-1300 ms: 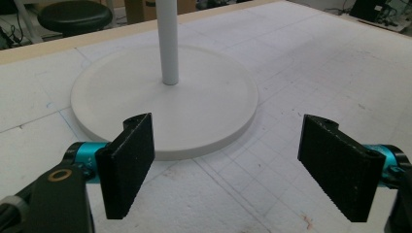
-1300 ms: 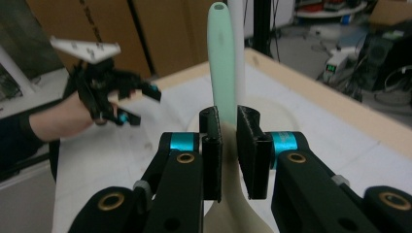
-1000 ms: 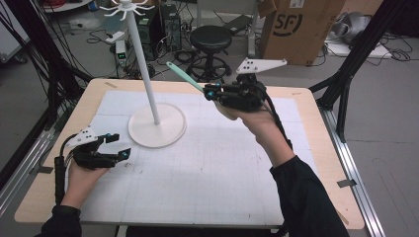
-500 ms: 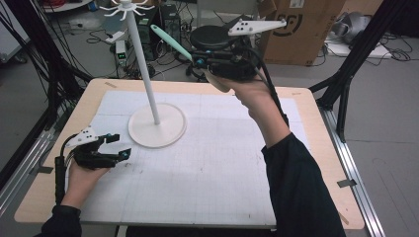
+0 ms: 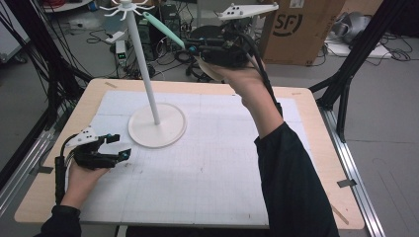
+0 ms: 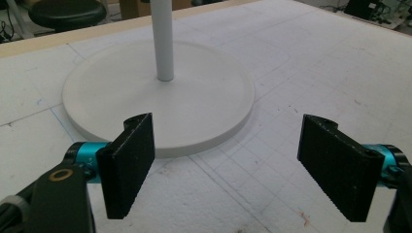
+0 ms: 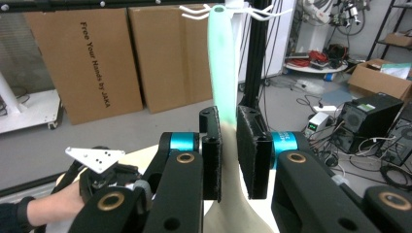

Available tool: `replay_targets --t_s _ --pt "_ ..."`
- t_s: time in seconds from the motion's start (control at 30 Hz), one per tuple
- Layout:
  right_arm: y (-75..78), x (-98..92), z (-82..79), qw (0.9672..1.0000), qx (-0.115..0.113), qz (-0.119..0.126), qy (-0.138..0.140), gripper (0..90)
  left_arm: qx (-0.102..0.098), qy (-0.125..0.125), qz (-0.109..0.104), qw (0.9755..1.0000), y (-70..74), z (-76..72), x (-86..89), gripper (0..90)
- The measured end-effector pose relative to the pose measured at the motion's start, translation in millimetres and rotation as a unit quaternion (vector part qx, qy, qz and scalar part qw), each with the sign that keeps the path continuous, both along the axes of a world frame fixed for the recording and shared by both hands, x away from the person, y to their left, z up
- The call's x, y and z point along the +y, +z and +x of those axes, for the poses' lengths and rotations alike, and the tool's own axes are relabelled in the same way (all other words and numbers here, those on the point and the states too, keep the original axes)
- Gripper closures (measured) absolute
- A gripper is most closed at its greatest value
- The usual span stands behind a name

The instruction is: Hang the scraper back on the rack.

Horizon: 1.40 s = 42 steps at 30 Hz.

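Up near the top centre of the high view, the right gripper (image 5: 190, 47) is raised well above the table, its two black jaws closed on the pale mint-green, long-handled utensil (image 5: 163, 28). That utensil slants up and to the left, its far end close to the white hooked crown (image 5: 123, 8) at the top of the tall white pole stand (image 5: 143, 64); whether it touches a hook cannot be told. In the right gripper view the same green handle (image 7: 222, 58) rises between the pads (image 7: 252, 145) from a wider cream part at the bottom edge, and its rounded tip sits level with the white hooks (image 7: 194, 12) at the upper middle of the frame. Brown cardboard boxes (image 7: 107, 58) stand behind on the grey floor.

At the lower left of the high view, the left gripper (image 5: 116, 146) rests low over the white gridded mat (image 5: 222, 163) covering the wooden table (image 5: 326, 163), just beside the stand's round white base disc (image 5: 170, 131). Its jaws stand wide apart with nothing between them. In the left gripper view the black pads (image 6: 131, 162) frame the near rim of the base disc (image 6: 204, 102), with the pole (image 6: 163, 39) rising from the disc's middle at the top of the frame.
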State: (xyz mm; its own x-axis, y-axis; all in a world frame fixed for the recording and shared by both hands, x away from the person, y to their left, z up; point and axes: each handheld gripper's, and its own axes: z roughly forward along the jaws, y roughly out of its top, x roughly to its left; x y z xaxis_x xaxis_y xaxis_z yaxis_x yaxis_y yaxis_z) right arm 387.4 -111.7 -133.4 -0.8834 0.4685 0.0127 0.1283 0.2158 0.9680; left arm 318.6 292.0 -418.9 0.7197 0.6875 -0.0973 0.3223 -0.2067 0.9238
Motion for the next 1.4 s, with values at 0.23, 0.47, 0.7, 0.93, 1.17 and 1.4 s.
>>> replay_targets --t_s 0.23,0.47,0.7,0.93,1.17,1.4 --pt "-0.4 -0.6 3.5 1.0000 0.000 0.005 -0.001 81.1 0.002 -0.003 0.000 1.0000 -0.7 0.4 -0.6 22.1" --pt "-0.1 6.4 3.7 1.0000 0.000 -0.005 0.000 81.1 0.002 -0.005 0.001 1.0000 -0.6 0.1 -0.9 22.4" --pt "-0.5 13.2 3.6 0.9999 -0.003 -0.016 -0.004 81.1 0.003 -0.007 0.002 1.0000 -1.2 0.2 -1.3 22.4" --pt "-2.0 15.7 4.9 0.9998 -0.007 -0.018 -0.003 81.1 0.003 -0.009 0.005 0.9999 -1.8 0.5 -2.0 22.5" --pt "1.7 8.3 3.7 0.9999 -0.007 -0.007 -0.010 81.1 0.005 -0.011 0.007 0.9999 -2.0 0.4 -2.6 22.5" --pt "-0.9 10.1 7.7 0.9998 -0.005 -0.011 -0.015 81.1 0.006 -0.013 0.010 0.9998 -2.6 0.4 -3.1 22.5"
